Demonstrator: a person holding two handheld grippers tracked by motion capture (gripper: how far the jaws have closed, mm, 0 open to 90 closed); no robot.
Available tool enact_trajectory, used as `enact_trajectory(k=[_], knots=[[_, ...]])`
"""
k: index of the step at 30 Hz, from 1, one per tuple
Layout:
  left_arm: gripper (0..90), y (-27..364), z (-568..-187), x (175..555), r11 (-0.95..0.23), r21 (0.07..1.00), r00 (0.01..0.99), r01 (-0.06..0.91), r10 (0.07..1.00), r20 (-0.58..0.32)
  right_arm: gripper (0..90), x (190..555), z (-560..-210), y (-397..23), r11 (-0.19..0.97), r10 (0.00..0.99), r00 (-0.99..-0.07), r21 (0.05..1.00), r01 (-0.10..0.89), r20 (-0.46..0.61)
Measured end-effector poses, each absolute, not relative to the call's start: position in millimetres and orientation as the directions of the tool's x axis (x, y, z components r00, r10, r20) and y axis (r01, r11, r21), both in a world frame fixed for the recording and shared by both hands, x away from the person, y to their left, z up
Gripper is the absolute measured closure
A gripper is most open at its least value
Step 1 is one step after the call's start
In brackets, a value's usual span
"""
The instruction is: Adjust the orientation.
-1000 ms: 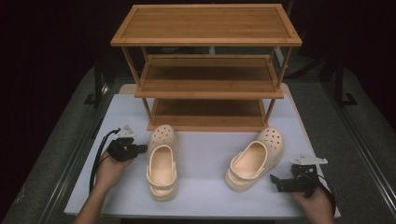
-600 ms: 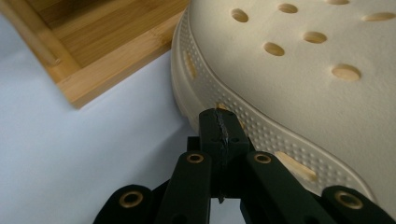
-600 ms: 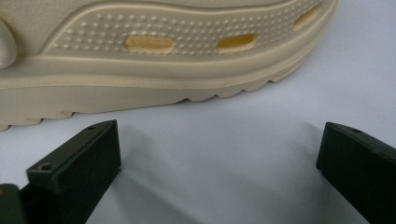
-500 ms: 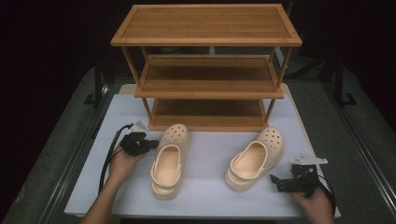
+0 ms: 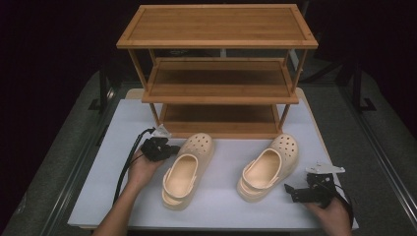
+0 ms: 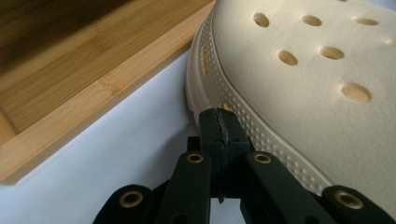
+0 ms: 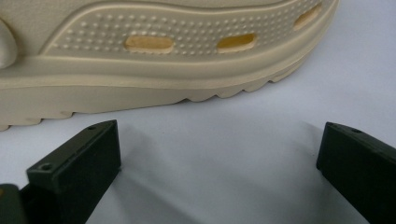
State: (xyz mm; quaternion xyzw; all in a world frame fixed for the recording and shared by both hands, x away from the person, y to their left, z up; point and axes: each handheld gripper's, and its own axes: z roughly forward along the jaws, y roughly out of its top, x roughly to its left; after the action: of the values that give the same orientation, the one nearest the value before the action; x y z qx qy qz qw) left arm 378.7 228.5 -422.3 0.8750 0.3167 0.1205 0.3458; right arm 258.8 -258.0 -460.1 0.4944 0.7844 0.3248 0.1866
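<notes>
White tabletop lay under everything, with dark floor beyond its edges on both sides. At the far half of the table stood a three-tier wooden rack, its bottom shelf just behind the shoes' toes. Bare table stretched between the two clogs and along the near edge, and more lay to the left of my left hand.

My left gripper sat at the toe end of the left clog, between the shoe and the rack's left front leg. In the left gripper view its jaws were pressed together with nothing between them, their tips touching the dotted side of the left clog near the toe, and the rack's bottom board ran close along the other side, leaving a narrow strip of table.

My right gripper rested low on the table near the front right corner, just beside the heel side of the right clog. In the right gripper view its jaws stood wide apart and empty, the right clog's side wall and sole lying across the view ahead of the tips, bare table between them.
</notes>
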Motion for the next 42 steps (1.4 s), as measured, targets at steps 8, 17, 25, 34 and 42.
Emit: enact_trajectory(k=[8,17,25,34,42], knots=[[77.2,253,-404,362,-0.504,0.713,0.747,0.488,0.664,-0.042,0.0,259,-460,-258,0.3,0.897,-0.442,0.695,0.653,0.028],[69.2,267,-376,323,-0.429,0.779,0.77,0.458,0.629,-0.106,0.0,259,-460,-258,0.302,0.897,-0.442,0.693,0.654,0.026],[62.2,246,-381,320,-0.451,0.781,0.812,0.432,0.571,-0.12,0.0,259,-460,-258,0.3,0.897,-0.44,0.693,0.656,0.028],[72.4,234,-388,323,-0.49,0.774,0.818,0.401,0.571,-0.062,0.0,259,-460,-258,0.301,0.897,-0.441,0.695,0.654,0.027],[81.0,237,-383,320,-0.534,0.765,0.826,0.361,0.564,0.004,0.0,259,-460,-258,0.3,0.897,-0.441,0.695,0.654,0.027]])
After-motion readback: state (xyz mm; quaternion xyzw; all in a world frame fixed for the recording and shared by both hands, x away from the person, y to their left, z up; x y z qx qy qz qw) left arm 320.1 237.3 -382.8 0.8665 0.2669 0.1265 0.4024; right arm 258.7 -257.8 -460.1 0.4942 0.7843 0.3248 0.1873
